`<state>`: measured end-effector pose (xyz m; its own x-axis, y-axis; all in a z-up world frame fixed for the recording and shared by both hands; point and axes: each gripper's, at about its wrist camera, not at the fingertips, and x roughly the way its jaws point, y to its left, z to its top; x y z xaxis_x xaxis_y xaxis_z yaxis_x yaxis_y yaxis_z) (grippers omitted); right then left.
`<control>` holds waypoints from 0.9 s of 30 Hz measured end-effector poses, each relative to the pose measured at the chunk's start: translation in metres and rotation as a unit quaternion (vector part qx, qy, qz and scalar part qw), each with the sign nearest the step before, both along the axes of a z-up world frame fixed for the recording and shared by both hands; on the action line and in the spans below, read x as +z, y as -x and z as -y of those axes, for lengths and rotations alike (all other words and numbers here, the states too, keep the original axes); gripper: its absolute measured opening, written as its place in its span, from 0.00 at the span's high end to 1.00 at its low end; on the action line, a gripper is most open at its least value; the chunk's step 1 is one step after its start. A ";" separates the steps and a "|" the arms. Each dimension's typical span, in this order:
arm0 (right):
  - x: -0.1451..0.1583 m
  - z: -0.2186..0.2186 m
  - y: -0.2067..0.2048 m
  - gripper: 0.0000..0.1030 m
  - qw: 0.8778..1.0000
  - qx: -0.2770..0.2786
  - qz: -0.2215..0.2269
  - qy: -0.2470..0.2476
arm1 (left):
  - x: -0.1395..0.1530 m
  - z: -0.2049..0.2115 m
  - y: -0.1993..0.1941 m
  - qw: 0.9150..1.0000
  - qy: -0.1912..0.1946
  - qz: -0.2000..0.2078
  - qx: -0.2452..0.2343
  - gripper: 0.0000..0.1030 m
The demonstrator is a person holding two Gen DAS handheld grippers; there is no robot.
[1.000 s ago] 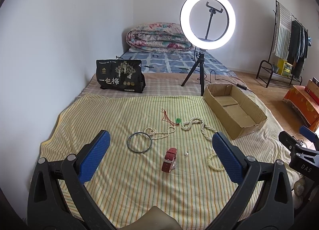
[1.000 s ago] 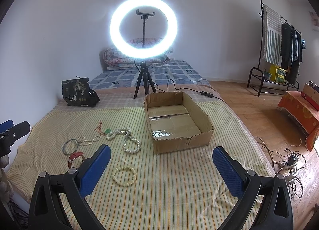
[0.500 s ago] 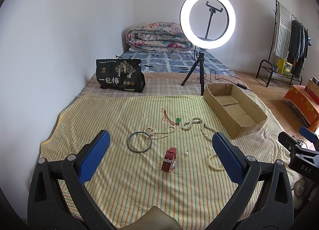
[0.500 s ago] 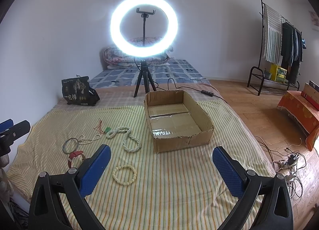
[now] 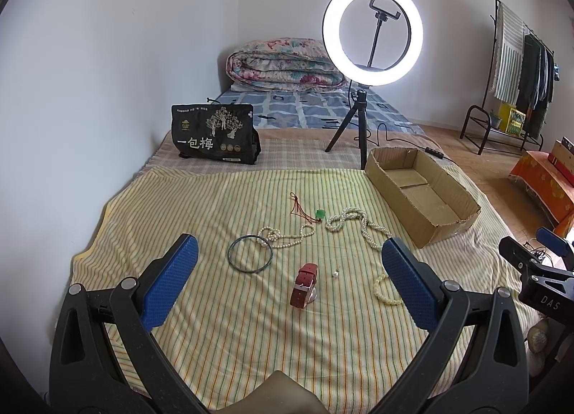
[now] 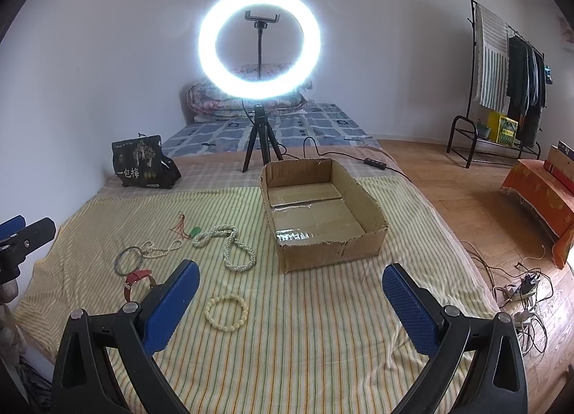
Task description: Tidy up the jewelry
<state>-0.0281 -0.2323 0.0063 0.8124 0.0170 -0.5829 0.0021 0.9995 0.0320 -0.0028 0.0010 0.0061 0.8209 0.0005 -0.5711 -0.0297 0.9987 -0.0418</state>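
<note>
Jewelry lies on a striped yellow cloth [image 5: 201, 213]: a dark bangle [image 5: 250, 259], a red-strap watch [image 5: 305, 285], a thin pearl chain [image 5: 287, 236], a thick pearl necklace [image 5: 358, 222], a green pendant on red cord [image 5: 319, 213], a small pearl earring [image 5: 335, 274] and a cream bead bracelet [image 6: 226, 309]. An empty cardboard box [image 6: 323, 206] stands to the right. My left gripper [image 5: 287, 281] is open and empty above the watch. My right gripper [image 6: 287, 301] is open and empty, with the bracelet between its fingers in view.
A lit ring light on a tripod [image 5: 371, 34] stands behind the box with its cable trailing right. A black printed bag [image 5: 215, 134] sits at the back left. A folded quilt [image 5: 283, 66] lies by the wall. Cables [image 6: 520, 288] lie on the floor right.
</note>
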 end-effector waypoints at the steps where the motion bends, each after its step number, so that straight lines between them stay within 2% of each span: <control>1: 0.000 0.000 0.000 0.00 1.000 0.000 -0.001 -0.001 | -0.001 0.000 0.000 1.000 0.000 0.000 0.000 0.00; 7: -0.001 0.001 -0.001 0.00 1.000 -0.001 -0.005 -0.004 | -0.005 0.001 0.001 1.000 0.003 -0.005 -0.005 0.00; 16: -0.002 -0.001 -0.004 0.00 1.000 0.001 -0.011 -0.005 | -0.015 -0.008 -0.010 0.999 0.025 -0.041 -0.010 0.00; 27: -0.009 -0.006 -0.011 0.00 0.999 0.005 -0.033 0.002 | -0.044 -0.040 -0.042 0.990 0.042 -0.135 -0.007 0.00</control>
<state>-0.0173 -0.2262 -0.0032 0.7721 0.0213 -0.6352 -0.0050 0.9996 0.0274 0.0387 0.0414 -0.0383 0.6376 -0.0673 -0.7674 -0.0367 0.9924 -0.1175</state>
